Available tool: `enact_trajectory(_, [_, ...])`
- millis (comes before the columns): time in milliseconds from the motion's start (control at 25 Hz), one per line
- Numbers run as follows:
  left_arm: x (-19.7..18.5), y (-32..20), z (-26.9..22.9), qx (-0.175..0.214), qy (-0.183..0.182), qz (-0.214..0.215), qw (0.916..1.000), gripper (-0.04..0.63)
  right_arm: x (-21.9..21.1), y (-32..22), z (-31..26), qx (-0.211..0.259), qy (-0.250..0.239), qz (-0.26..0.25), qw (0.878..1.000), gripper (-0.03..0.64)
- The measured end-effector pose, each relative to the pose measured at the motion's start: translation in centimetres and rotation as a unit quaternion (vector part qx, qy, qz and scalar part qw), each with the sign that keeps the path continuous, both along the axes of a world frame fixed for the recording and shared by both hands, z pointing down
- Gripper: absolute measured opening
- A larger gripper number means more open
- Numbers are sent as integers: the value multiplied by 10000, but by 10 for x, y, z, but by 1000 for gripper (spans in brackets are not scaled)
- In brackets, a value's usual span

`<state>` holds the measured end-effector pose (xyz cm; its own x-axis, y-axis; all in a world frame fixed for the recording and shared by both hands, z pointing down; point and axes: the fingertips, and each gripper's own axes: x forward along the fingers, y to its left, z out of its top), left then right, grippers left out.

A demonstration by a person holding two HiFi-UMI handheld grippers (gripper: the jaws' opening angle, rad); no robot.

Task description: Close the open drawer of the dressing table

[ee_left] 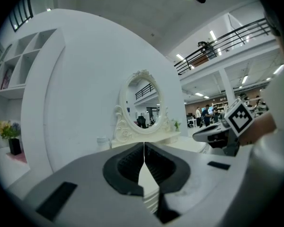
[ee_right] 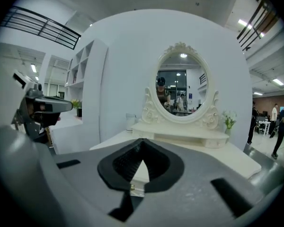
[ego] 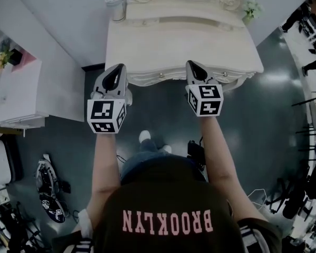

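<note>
Facing person, dressing table (ego: 181, 46) long axis left-right; left hand-held gripper (ego: 119, 68), right hand-held gripper (ego: 193, 64) both clenched, empty.

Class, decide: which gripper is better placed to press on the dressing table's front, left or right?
Likely right. The right gripper, shut, sits at the front edge of the dressing table, between two knobs; the left gripper, also shut, is out at its left corner.
</note>
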<state>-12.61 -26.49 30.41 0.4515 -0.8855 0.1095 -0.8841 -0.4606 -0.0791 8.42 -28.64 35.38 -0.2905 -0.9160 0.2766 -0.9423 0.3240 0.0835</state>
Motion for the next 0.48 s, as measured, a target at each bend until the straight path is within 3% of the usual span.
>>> enact_trajectory(480, [16, -7, -47, 591, -5, 73, 9982, 5, 13, 26, -96, 1258, -273, -43, 9917, -4])
